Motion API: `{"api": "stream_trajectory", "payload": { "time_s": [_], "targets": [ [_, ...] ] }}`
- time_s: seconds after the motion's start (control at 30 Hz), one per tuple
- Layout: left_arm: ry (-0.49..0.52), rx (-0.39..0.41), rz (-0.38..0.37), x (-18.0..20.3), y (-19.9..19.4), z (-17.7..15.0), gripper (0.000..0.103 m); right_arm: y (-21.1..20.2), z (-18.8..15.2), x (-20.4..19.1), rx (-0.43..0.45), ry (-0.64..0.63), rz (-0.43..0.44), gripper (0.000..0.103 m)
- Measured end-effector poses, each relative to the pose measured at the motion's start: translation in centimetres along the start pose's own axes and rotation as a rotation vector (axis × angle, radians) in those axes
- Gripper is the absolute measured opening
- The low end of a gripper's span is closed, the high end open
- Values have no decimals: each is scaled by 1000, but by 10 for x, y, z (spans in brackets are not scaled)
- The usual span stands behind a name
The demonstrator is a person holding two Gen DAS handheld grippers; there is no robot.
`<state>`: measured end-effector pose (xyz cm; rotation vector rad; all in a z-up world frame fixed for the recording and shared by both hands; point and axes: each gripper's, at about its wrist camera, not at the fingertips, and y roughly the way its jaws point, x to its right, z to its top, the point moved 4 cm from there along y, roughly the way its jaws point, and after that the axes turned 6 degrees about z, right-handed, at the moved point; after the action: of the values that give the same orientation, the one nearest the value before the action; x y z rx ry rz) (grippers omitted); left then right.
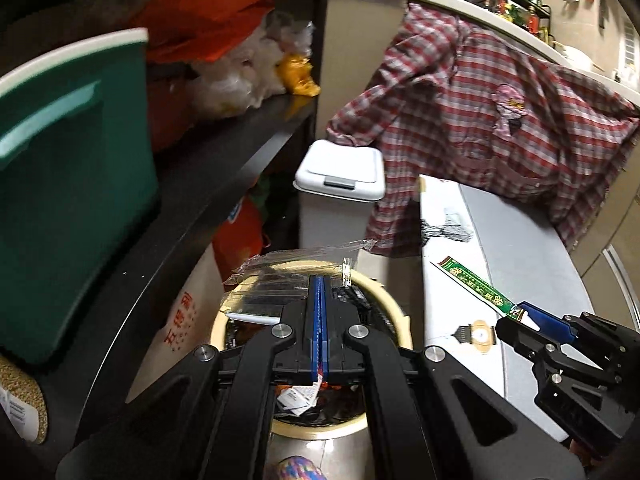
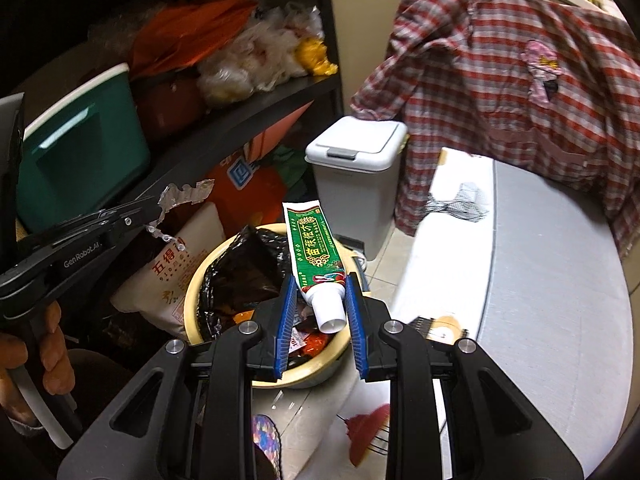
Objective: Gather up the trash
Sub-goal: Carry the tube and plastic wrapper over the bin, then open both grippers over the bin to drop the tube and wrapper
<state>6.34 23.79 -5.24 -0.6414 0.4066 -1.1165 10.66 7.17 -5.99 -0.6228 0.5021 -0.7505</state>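
Cream round bin [image 2: 320,376] half hidden behind the right hand-held gripper [image 2: 320,308], green plastic tub [image 1: 68,184] cut off at the left edge, far shelf bottles [image 1: 516,8] too small to tell, red-grey checked shirt [image 1: 480,120] blurred.

Crinkled clear plastic wrapper [image 1: 280,268], glossy printed tube [image 2: 318,248], shiny black bin liner [image 2: 240,272], checked cloth shirt [image 2: 500,60].

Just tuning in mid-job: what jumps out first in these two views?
The green toothpaste tube, clamped near its cap in the right gripper, hangs over the cream bin with its black liner. The left gripper pinches a clear plastic wrapper above the same bin. Behind, a red plaid shirt drapes over the counter.
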Motion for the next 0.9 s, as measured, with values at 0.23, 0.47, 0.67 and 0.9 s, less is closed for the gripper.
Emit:
{"api": "stream_trajectory", "payload": {
  "time_s": [0.23, 0.47, 0.67, 0.9],
  "targets": [
    [-27, -38, 12, -13, 27, -4, 0, 34, 5, -18, -39, -24, 6, 26],
    [-36, -91, 37, -24, 58, -9, 0, 70, 6, -25, -87, -30, 7, 26],
    [-32, -109, 64, -31, 72, -11, 0, 96, 11, -26, -114, -27, 2, 26],
    [-11, -129, 164, -36, 79, -16, 76, 104, 15, -27, -109, -26, 4, 55]
  ]
}}
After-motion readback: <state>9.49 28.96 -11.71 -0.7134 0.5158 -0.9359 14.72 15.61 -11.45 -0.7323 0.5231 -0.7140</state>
